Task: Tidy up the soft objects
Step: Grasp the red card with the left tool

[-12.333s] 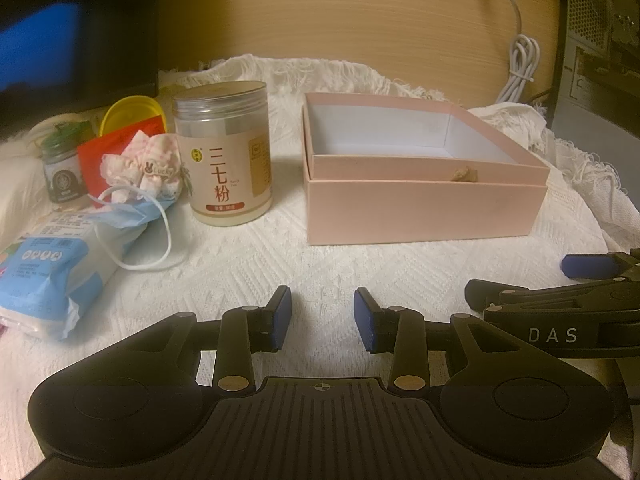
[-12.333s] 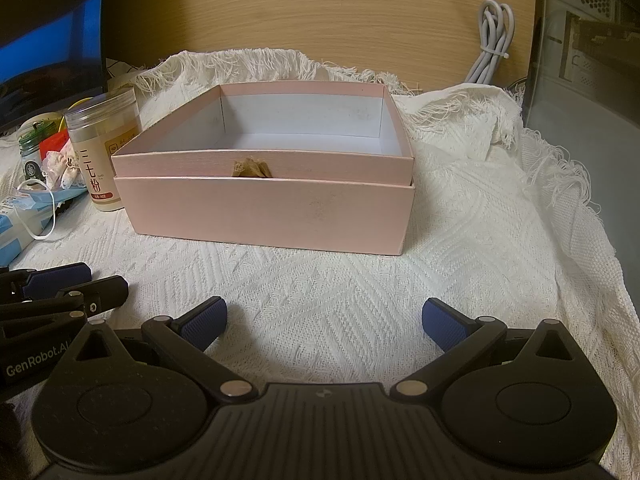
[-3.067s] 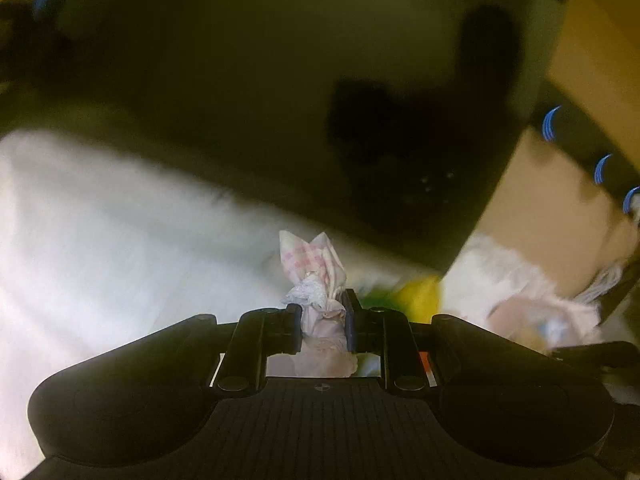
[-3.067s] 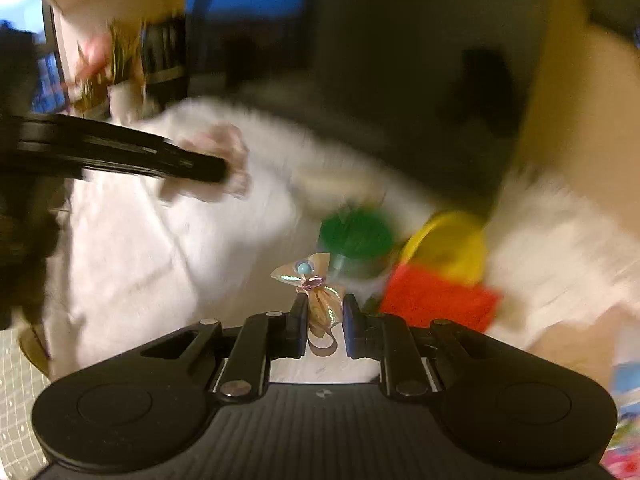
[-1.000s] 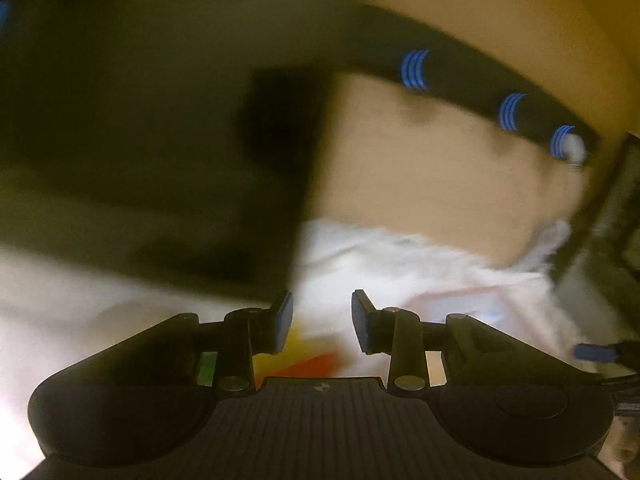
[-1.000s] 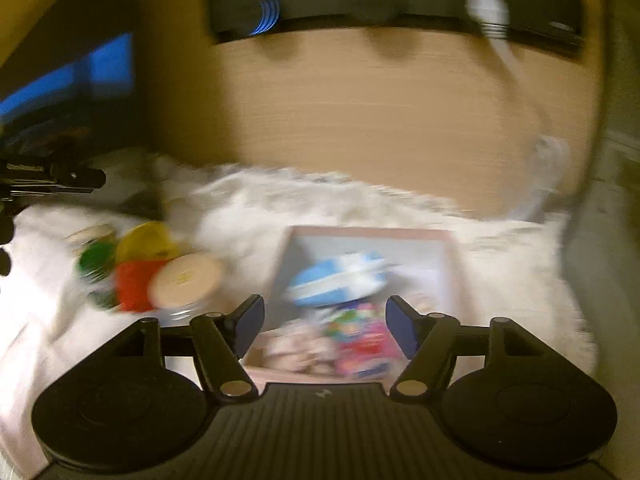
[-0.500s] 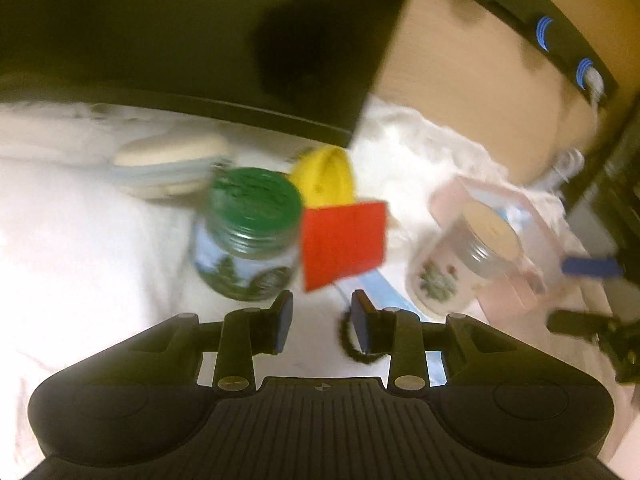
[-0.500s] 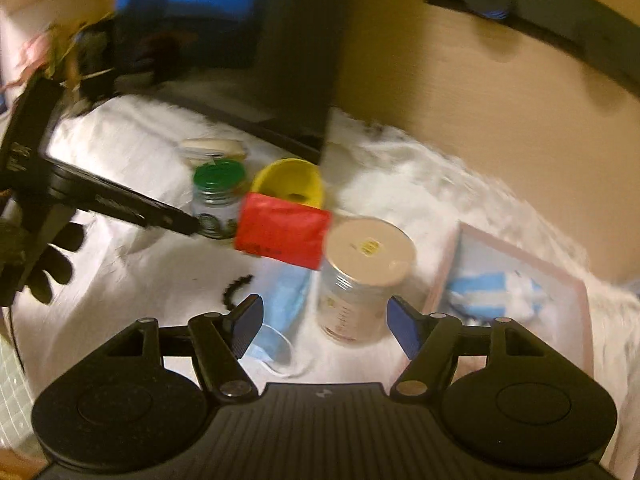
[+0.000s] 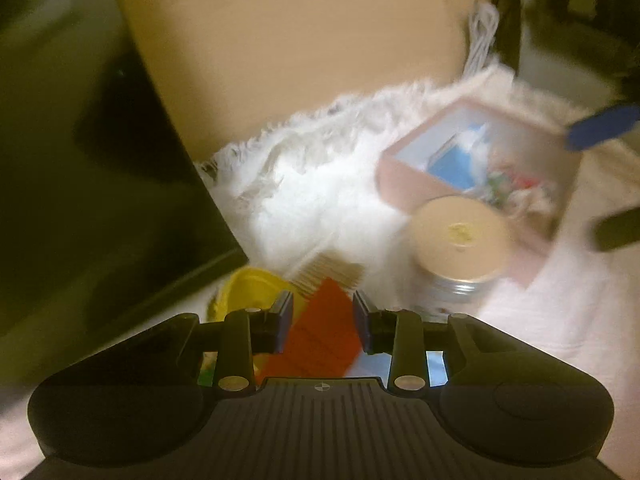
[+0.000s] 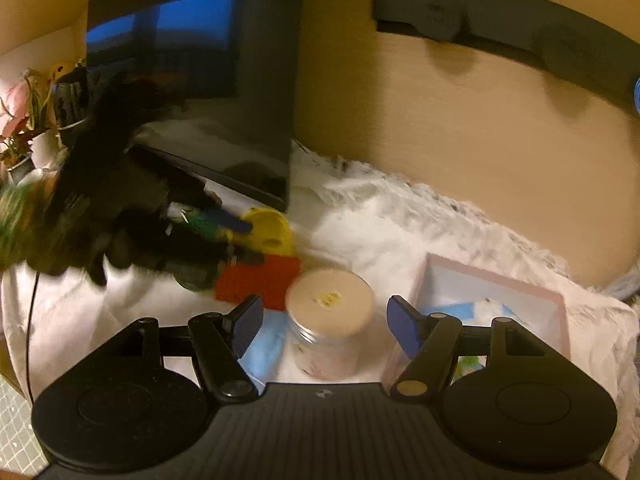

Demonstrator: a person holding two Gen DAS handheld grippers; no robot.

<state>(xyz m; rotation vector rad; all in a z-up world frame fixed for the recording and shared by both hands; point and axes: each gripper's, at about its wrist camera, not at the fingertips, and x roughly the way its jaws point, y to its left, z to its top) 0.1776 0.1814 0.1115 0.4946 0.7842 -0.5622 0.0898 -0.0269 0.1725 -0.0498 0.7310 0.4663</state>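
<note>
A: Any writing readable anywhere?

B: None. The lid of the clear jar [image 10: 329, 300] carries a small yellow sticker, but its print is too blurred to make out, and I see no brand mark on either tool.

A: How do the left tongs [image 9: 322, 323] stand?

B: Parted by a modest gap, holding nothing. The red packet [image 9: 320, 332] shows through that gap, lying on the white cloth [image 9: 320, 208] below. A yellow round container [image 9: 250, 290] sits just left of the left pad.

A: And the right tongs [image 10: 325, 322]?

B: Spread wide, empty too. The jar stands between the two blue pads, a little beyond them. One jar, one red packet [image 10: 258, 280] ahead to the left, one yellow container [image 10: 269, 233] past that.

A: Where are the soft things?

B: In the one pink box [image 10: 560, 304], ahead and right of the right tongs. From the left tongs the box [image 9: 404, 182] lies far ahead on the right, behind the jar [image 9: 460, 240]. Inside I see a blue and white pack [image 9: 460, 156] and some mixed light and coloured items [image 9: 516, 188], too blurred to count. A light blue mask [image 10: 264, 350] remains outside, on the cloth [image 10: 380, 232] just under the right tongs' left pad.

A: Anything else?

B: One dark monitor [image 10: 208, 80] at the back left of the desk, and a white cable [image 9: 482, 40] against the wooden wall.
</note>
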